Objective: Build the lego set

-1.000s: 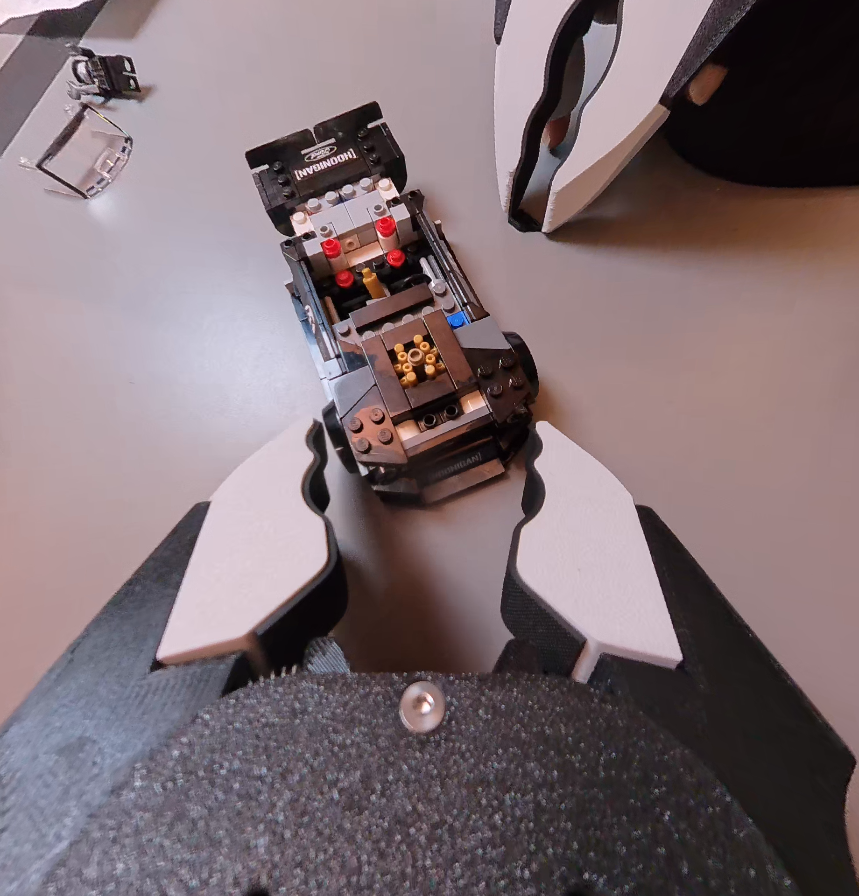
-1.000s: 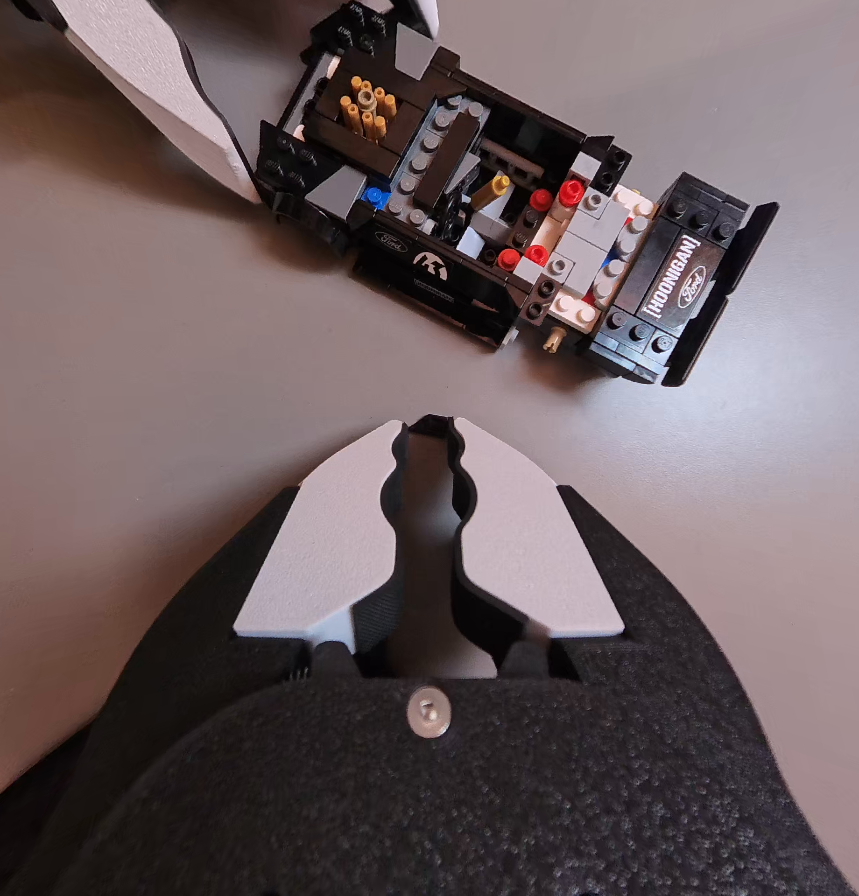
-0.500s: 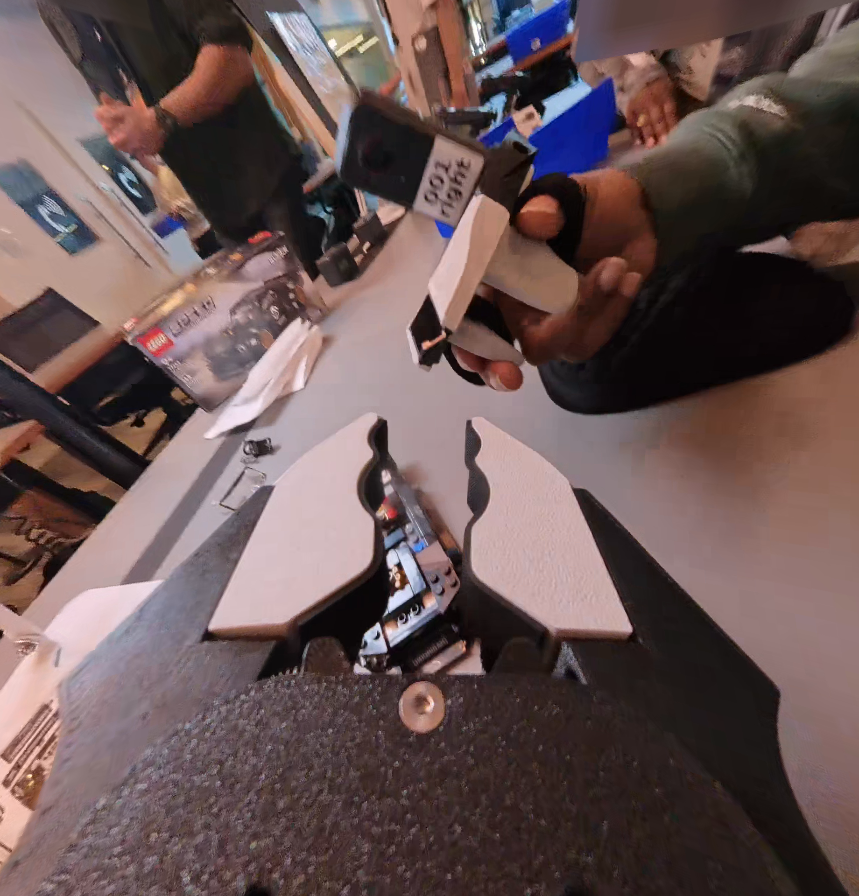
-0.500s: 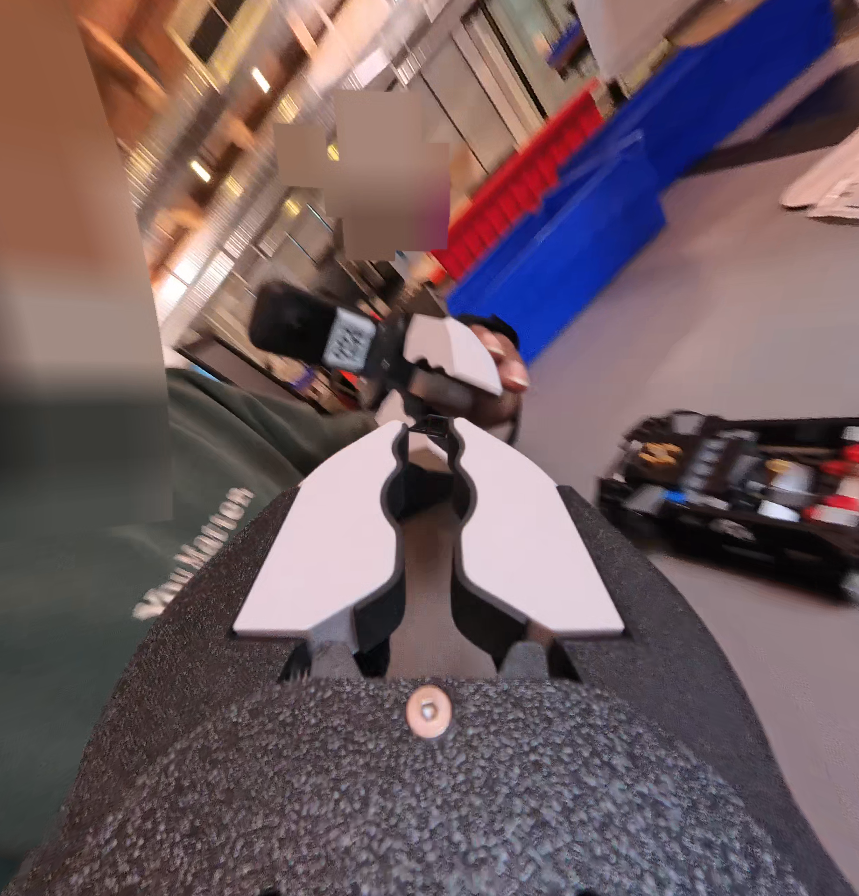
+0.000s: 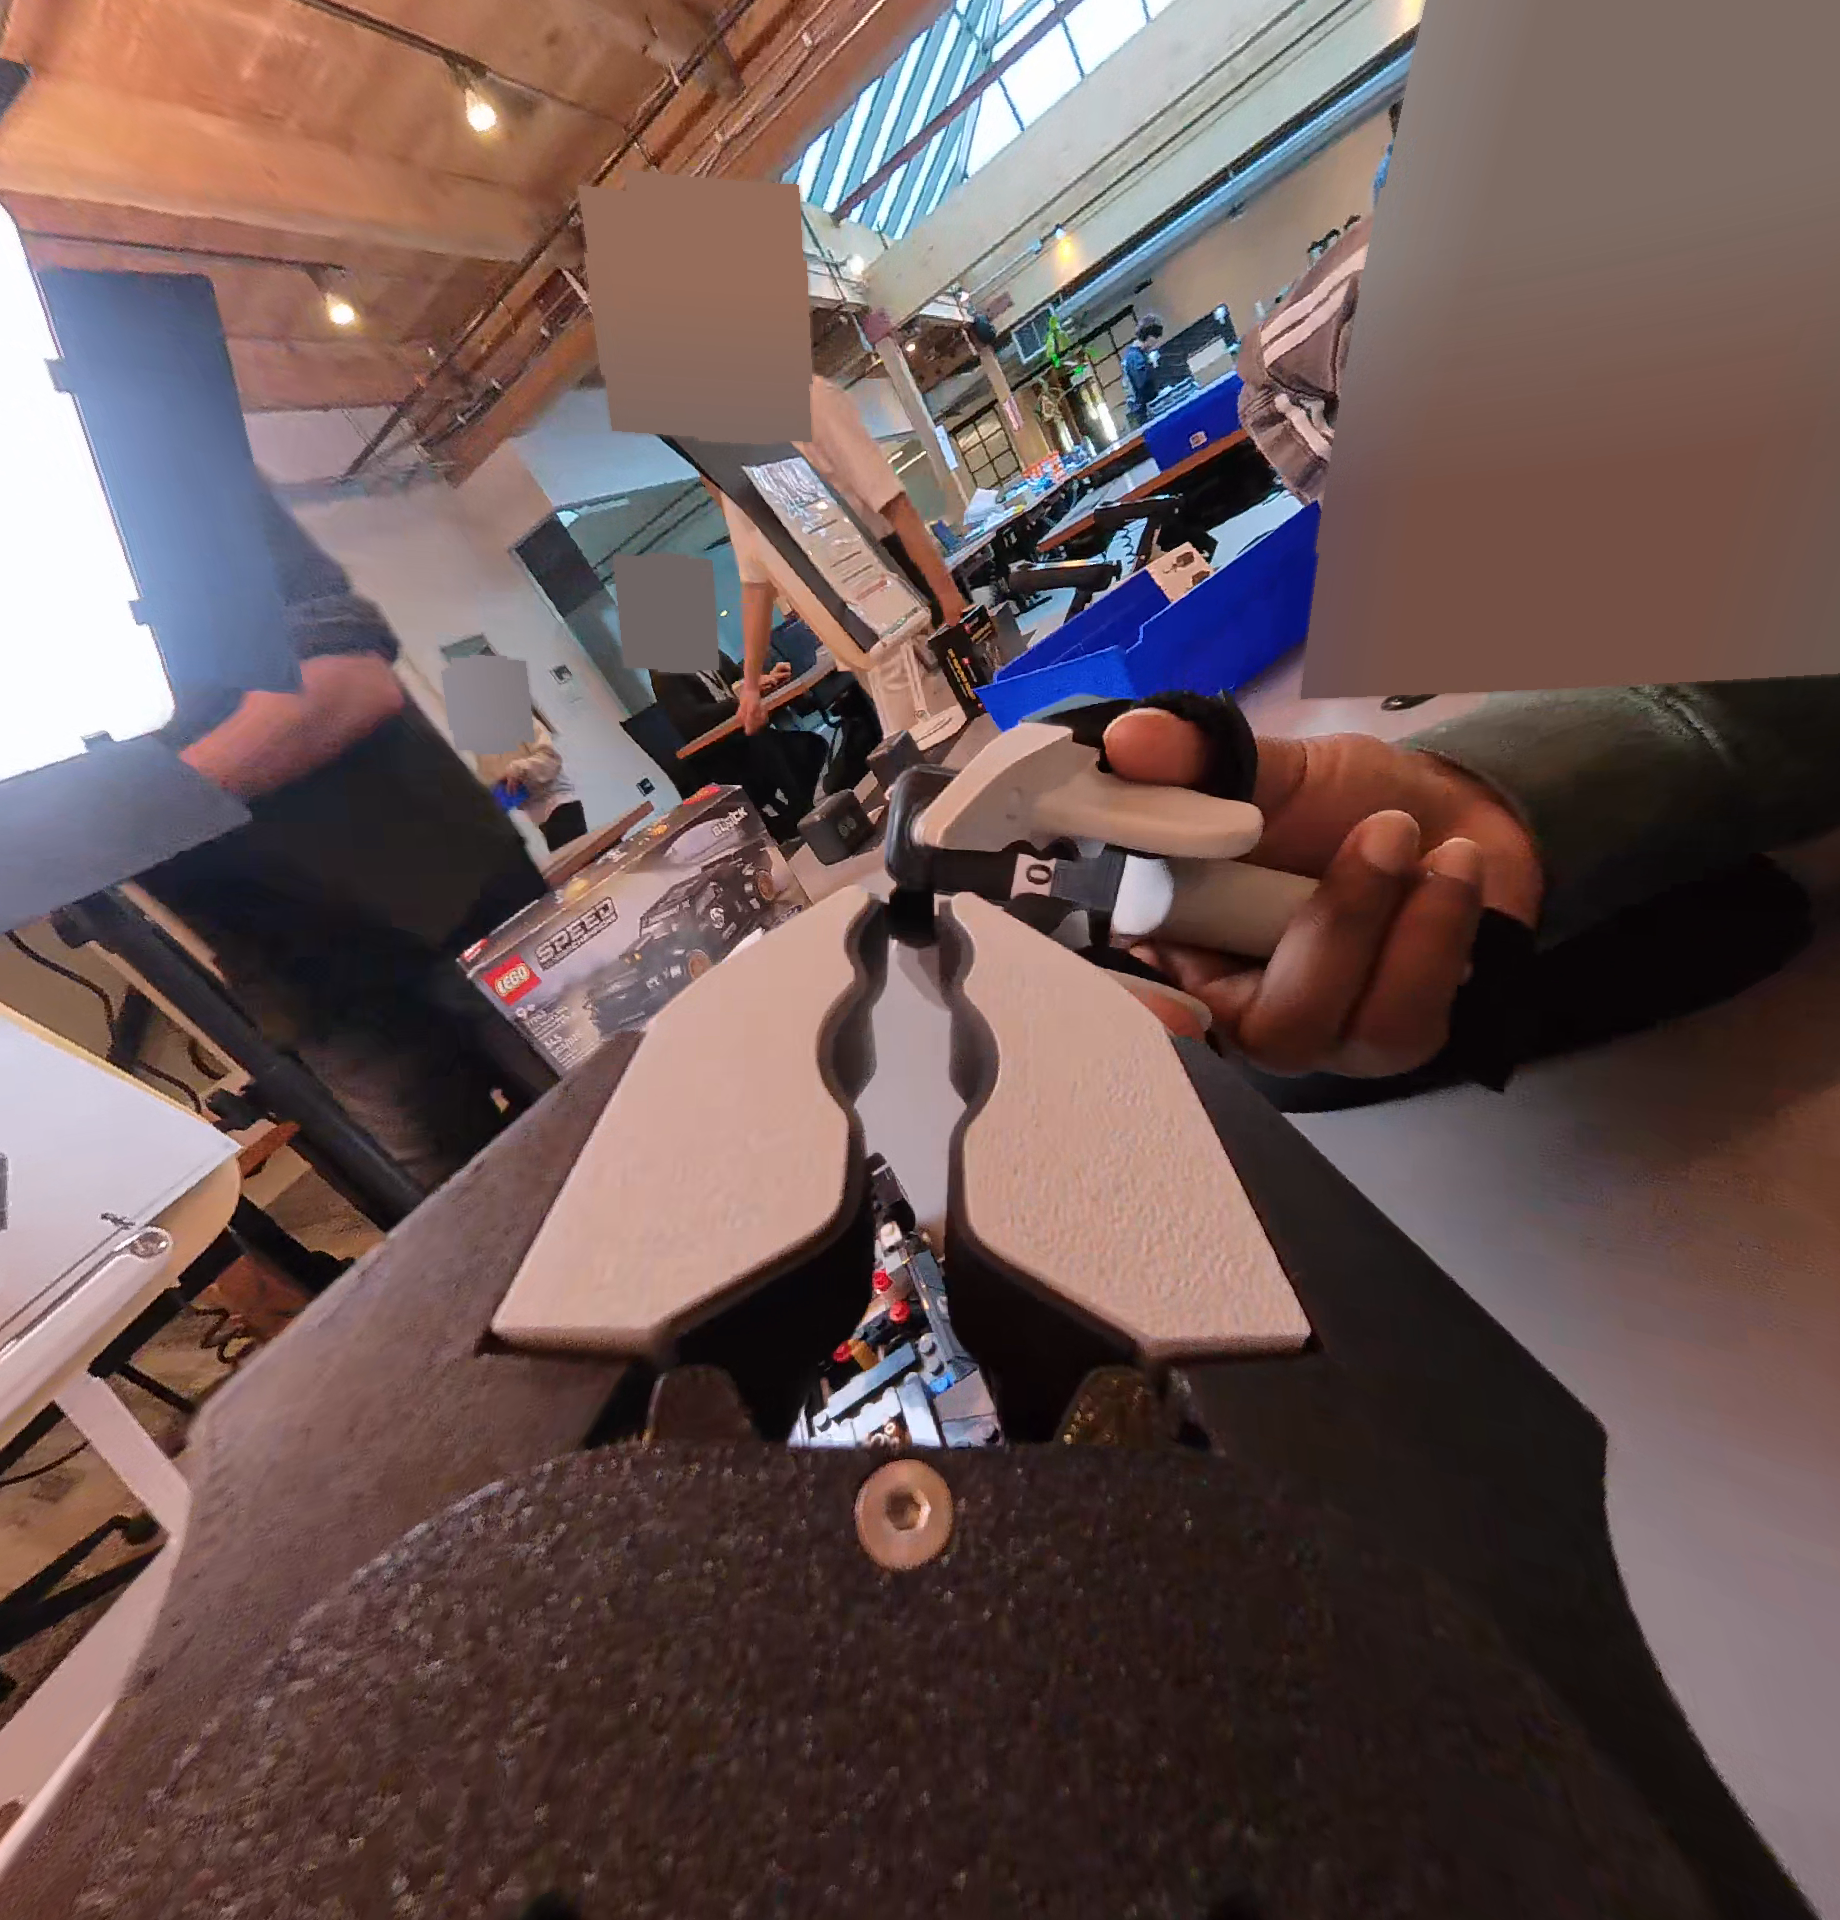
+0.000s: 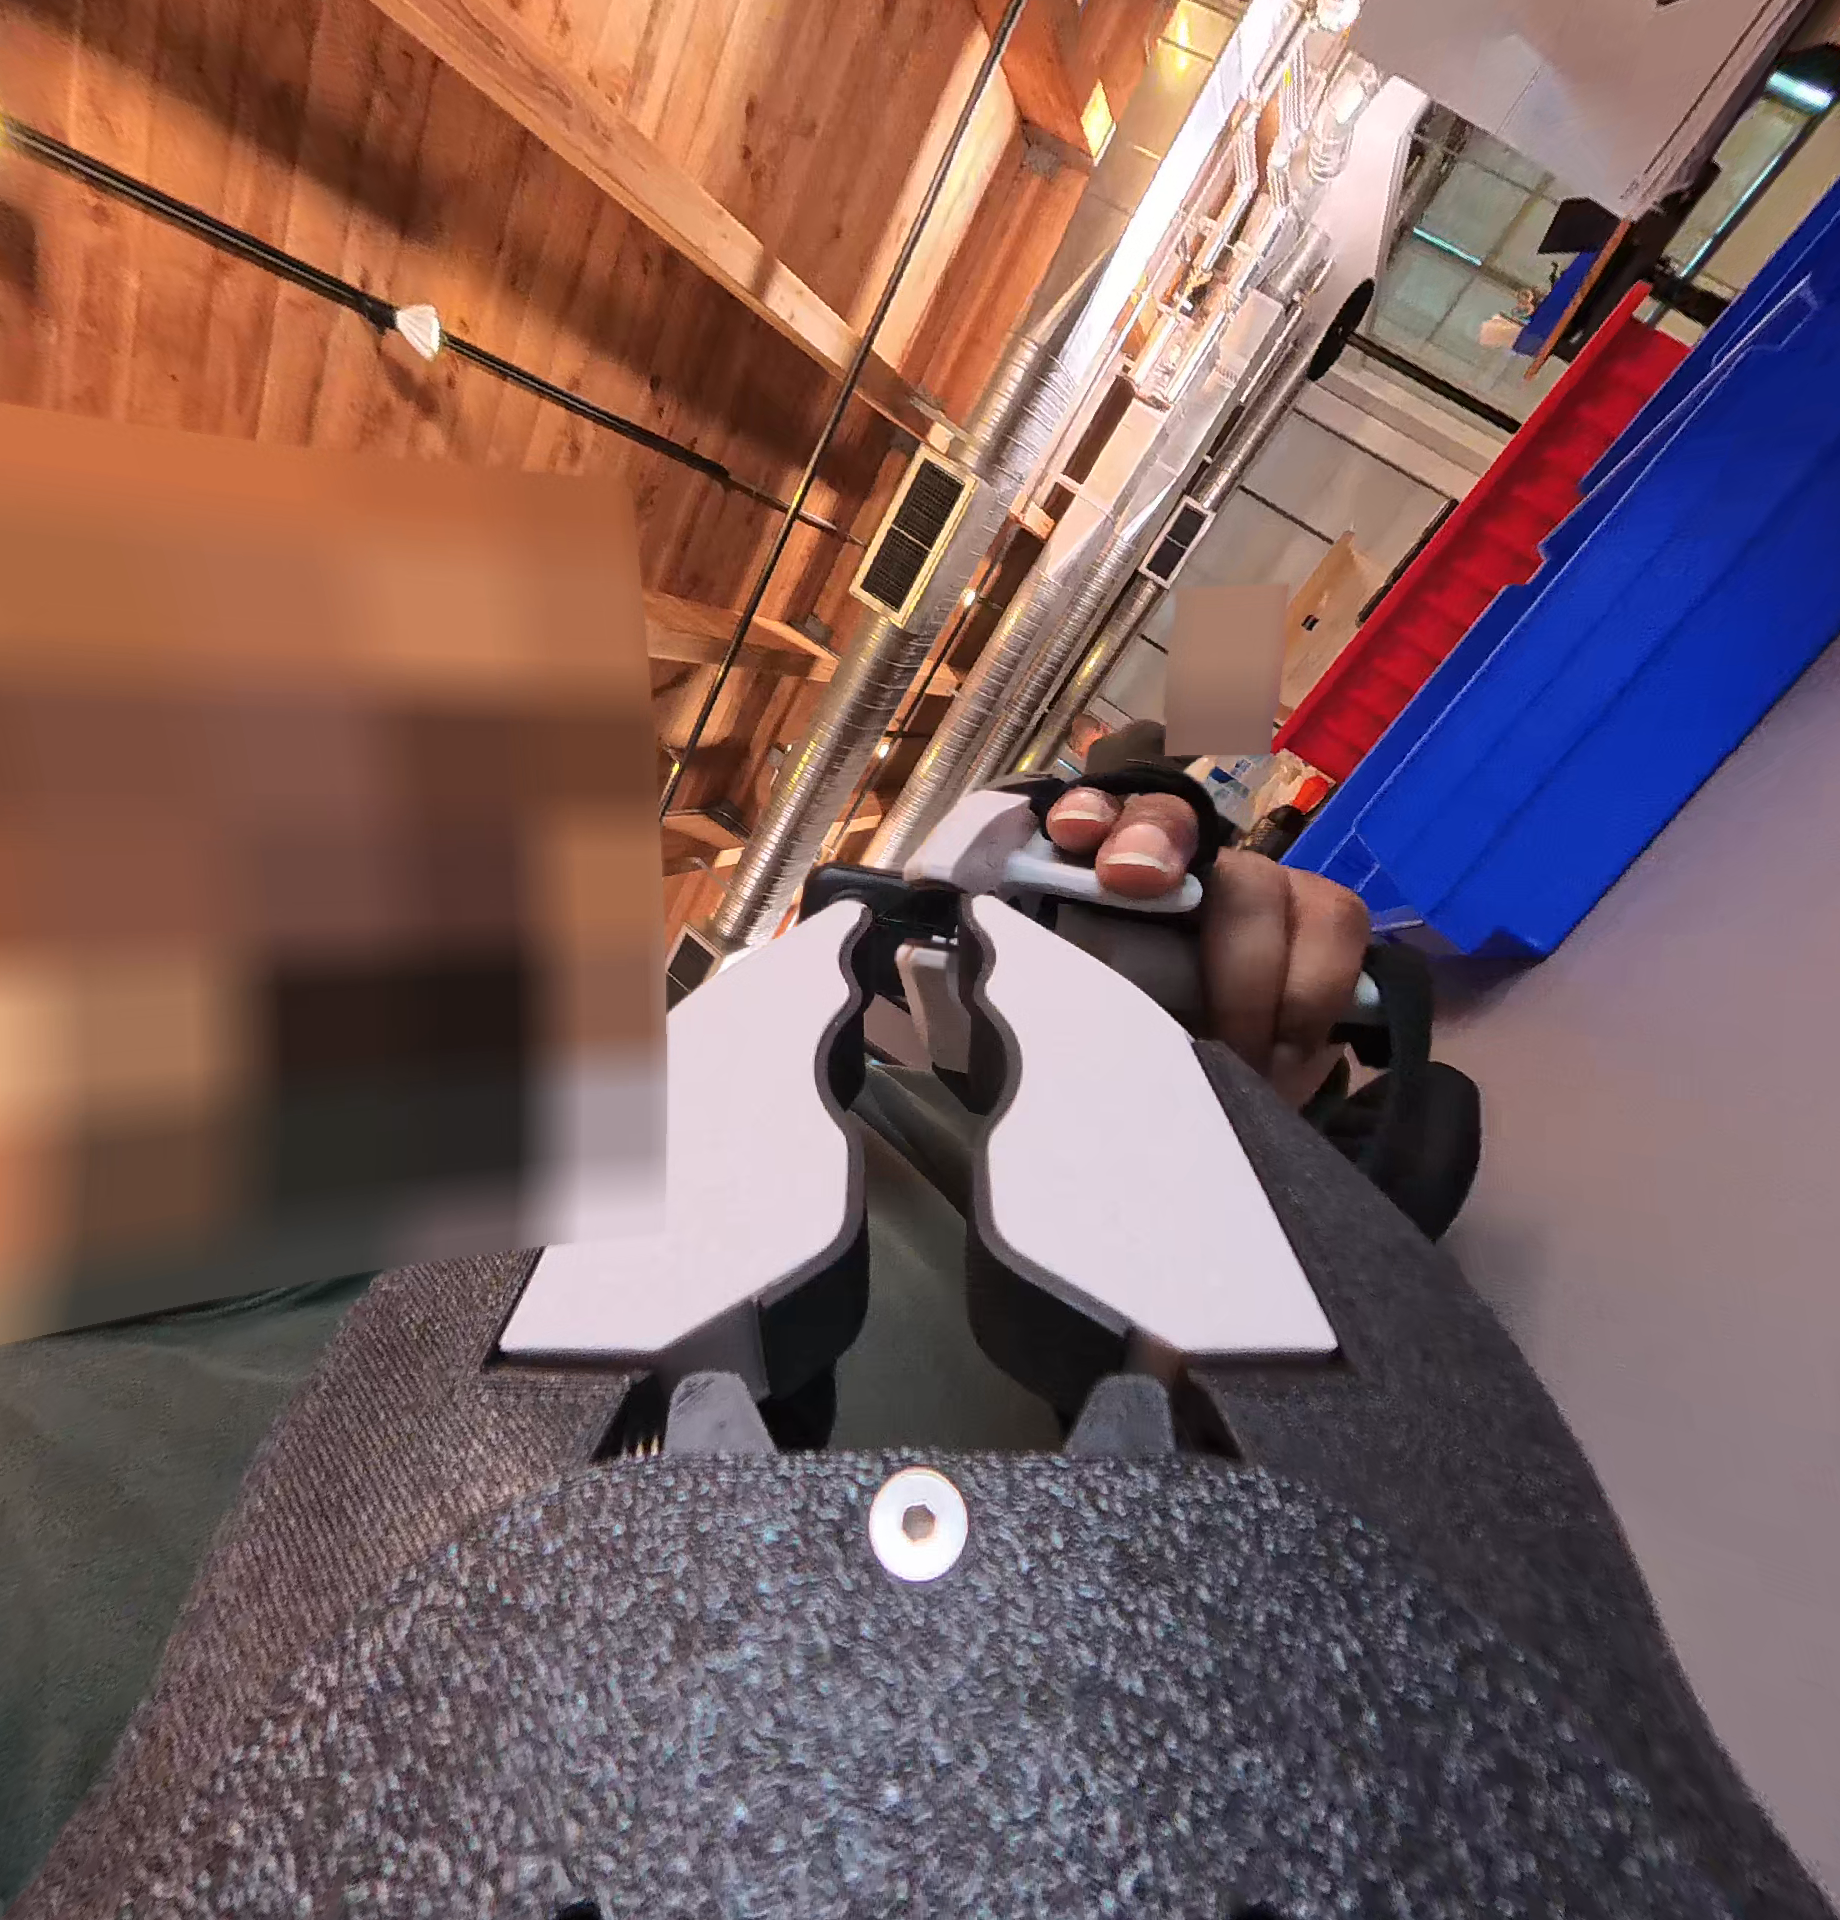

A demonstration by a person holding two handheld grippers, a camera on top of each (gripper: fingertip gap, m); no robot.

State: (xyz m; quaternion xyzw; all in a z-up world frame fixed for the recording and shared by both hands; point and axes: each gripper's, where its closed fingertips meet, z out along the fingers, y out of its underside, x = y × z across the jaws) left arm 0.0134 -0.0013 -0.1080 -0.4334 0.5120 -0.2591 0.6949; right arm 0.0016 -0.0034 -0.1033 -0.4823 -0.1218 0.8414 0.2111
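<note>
Close in on the left wrist view, the left gripper (image 5: pixel 908 914) has its white fingers (image 5: pixel 708 1122) drawn nearly together, and through the slot beneath them a sliver of the black-and-grey studded lego car (image 5: pixel 900 1351) shows, red studs and all, low between them; whether they actually clamp it, I cannot tell. The build looks well along, chassis and bodywork on, roof and glass apparently still to come. A second ago these fingers stood wide around the car's nose; now they've narrowed and both cameras have swung up to the room. The right gripper (image 6: pixel 914 920) sits nearly closed on nothing, raised toward the other hand. Farther off on the grey bench (image 5: pixel 1622 1299), the printed lego box (image 5: pixel 635 945).
</note>
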